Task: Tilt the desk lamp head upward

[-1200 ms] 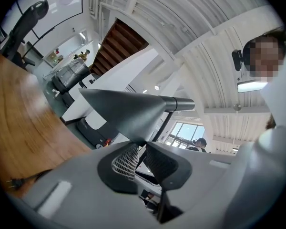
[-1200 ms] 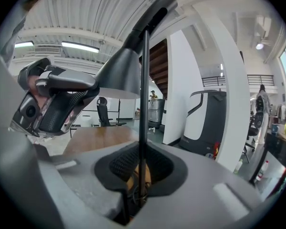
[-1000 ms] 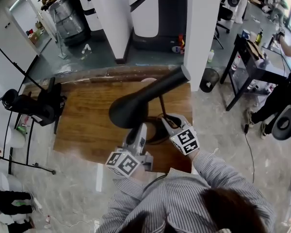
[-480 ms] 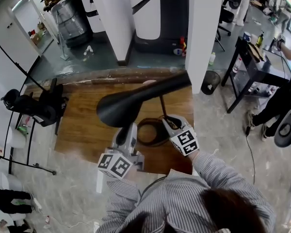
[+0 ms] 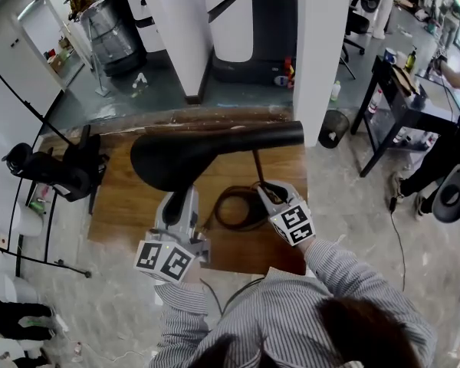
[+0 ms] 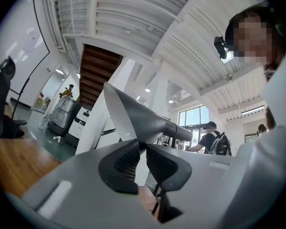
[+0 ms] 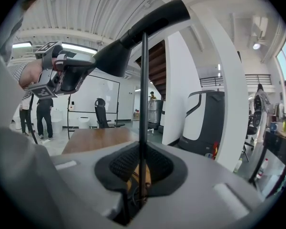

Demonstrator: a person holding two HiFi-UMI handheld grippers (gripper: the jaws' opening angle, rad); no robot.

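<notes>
Over the wooden desk (image 5: pixel 123 205), the left gripper (image 5: pixel 179 202) pinches the flared rim of the black lamp head (image 5: pixel 192 156) at its twelve o'clock. At its three o'clock, the right gripper (image 5: pixel 267 194) clamps the thin stem (image 5: pixel 257 169).

Black lamp head (image 5: pixel 169 159) in my left claw (image 6: pixel 144 148); black pole (image 7: pixel 144 104) in my right claw (image 7: pixel 142 168); brown wood-grain table (image 5: pixel 130 205) beneath both.
</notes>
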